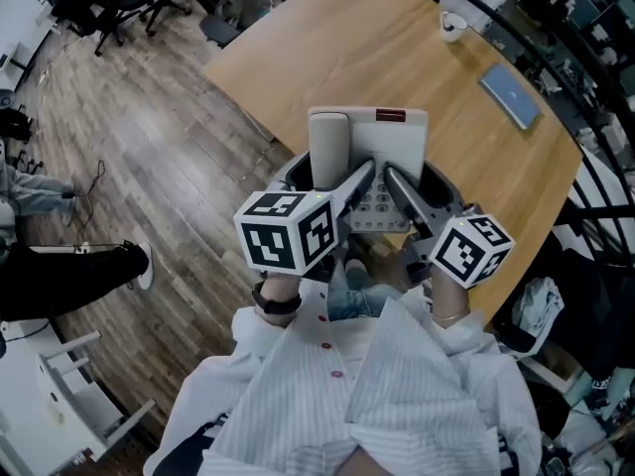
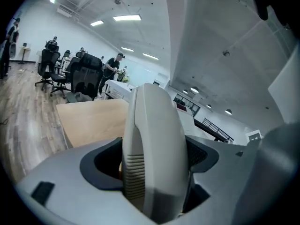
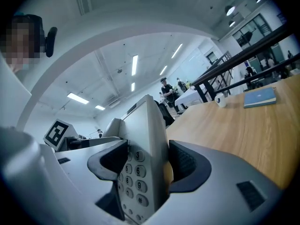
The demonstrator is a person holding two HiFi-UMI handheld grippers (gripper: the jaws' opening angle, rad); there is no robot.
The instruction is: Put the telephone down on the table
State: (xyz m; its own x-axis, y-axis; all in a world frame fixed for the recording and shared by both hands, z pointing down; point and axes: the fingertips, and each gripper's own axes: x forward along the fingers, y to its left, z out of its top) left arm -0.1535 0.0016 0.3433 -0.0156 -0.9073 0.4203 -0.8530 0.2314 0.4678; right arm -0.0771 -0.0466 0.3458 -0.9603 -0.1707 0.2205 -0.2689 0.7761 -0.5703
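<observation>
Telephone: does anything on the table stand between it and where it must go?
Nothing visible does. The telephone hangs over the near part of the table, where the wood in view is bare. The white cup and blue book lie far off by the far edge.

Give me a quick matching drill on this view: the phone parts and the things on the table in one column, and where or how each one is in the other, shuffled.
Things
1. handset
2. keypad
3. book
4. cup

Place or state
A. clamped in the right tongs
B. blue, lying flat on the table
C. clamped in the left tongs
D. white, standing near the table's far edge

Pairs: 1-C, 2-A, 3-B, 4-D
</observation>
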